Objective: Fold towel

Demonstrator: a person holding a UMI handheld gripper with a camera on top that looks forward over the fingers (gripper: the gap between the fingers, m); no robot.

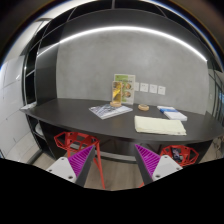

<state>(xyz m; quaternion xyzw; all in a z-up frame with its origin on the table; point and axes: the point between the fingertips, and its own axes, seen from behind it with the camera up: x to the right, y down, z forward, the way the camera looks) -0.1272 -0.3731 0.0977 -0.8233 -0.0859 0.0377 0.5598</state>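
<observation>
A pale folded towel (158, 125) lies flat on the dark tabletop (70, 108), right of the middle, well beyond the fingers. My gripper (113, 163) is held below the table's front edge, far back from the towel. Its two fingers with purple pads (80, 163) stand wide apart and hold nothing.
An open magazine (109, 111) lies left of the towel. A small picture card (122, 91) leans against the grey wall behind it. A white and blue object (173, 114) sits behind the towel. Red chair frames (70, 142) stand under the table. Dark shelving (42, 60) rises on the left.
</observation>
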